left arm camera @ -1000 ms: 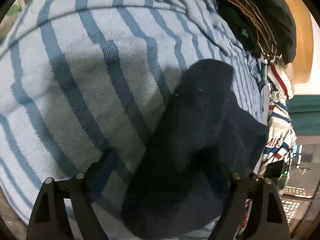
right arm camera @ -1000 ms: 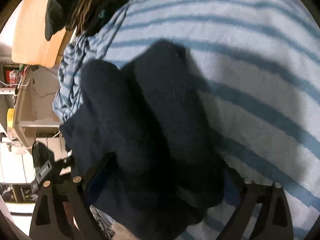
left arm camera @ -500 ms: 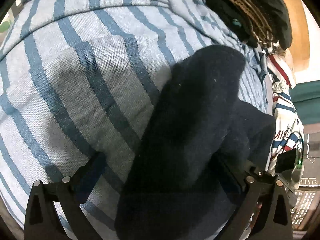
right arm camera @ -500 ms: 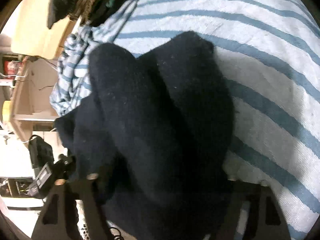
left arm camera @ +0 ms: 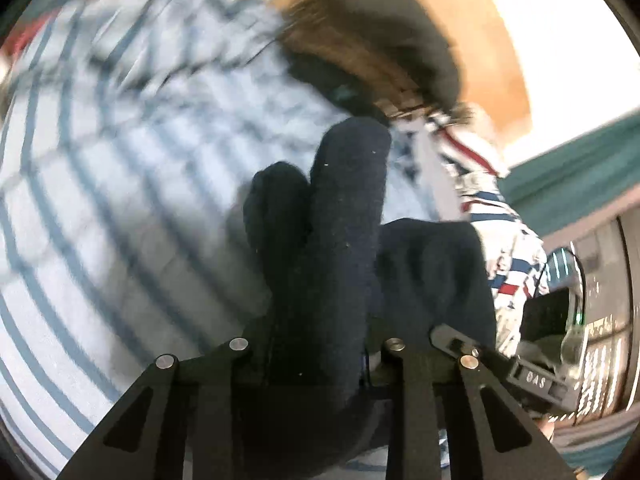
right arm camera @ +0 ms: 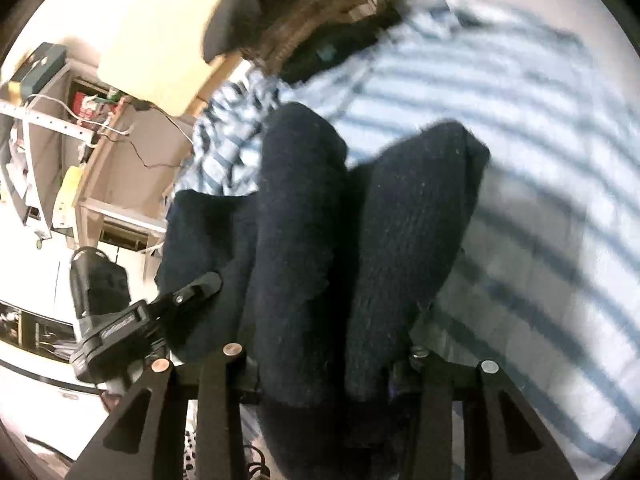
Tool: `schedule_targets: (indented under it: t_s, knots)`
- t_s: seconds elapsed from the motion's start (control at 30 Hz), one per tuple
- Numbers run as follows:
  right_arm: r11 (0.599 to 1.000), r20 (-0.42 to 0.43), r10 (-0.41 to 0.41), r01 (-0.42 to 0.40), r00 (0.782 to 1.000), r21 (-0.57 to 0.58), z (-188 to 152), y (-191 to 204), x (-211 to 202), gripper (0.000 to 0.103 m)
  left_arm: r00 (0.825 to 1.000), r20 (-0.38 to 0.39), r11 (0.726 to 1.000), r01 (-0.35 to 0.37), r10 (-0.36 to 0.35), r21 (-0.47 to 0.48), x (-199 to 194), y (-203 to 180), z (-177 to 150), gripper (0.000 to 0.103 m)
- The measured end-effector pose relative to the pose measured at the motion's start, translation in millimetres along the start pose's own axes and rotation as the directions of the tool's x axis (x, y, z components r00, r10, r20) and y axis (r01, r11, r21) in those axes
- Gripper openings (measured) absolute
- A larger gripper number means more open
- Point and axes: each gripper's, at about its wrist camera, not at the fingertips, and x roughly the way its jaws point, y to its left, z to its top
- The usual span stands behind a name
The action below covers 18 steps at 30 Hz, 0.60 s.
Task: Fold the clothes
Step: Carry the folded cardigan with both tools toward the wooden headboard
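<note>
**Navy garment gripped by both claws above a striped cloth**

Navy garment [left arm camera: 340, 248] fills the frame centre, bunched into ridges. Left claw [left arm camera: 316, 350] has just been closing and pinches it; right claw [right arm camera: 324, 354] likewise. Judged: lift both evenly so the folds hang free. Beneath lies a blue-striped cloth [left arm camera: 100, 220]; tan board [right arm camera: 160, 40] upper left, shelving [right arm camera: 80, 128] beyond.

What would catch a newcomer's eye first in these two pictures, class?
A dark navy garment fills the middle, bunched between the closed jaws of the left gripper and the right gripper. Behind it spreads a blue-and-white striped cloth. A dark heap of clothes lies at the top.
</note>
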Motion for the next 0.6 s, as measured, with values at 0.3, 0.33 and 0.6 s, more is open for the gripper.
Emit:
schedule_targets:
  t_s: [0.3, 0.33, 0.6]
  knots:
    - [0.991, 0.210, 0.026, 0.002, 0.977, -0.133, 106.9, 73.1, -84.9, 0.044, 0.975, 0.159, 0.981, 0.136, -0.157, 0.140, -41.8, -91.3, 126.7, 0.030]
    - [0.988, 0.234, 0.032, 0.004, 0.972, -0.152, 122.3, 83.3, -95.5, 0.044, 0.968, 0.184, 0.976, 0.139, -0.169, 0.165, -49.5, -103.4, 145.7, 0.030]
    - [0.951, 0.381, 0.059, 0.065, 0.923, -0.302, 241.8, 154.1, -134.8, 0.044, 0.931, 0.301, 0.960, 0.136, -0.209, 0.246, -61.4, -134.4, 268.1, 0.030]
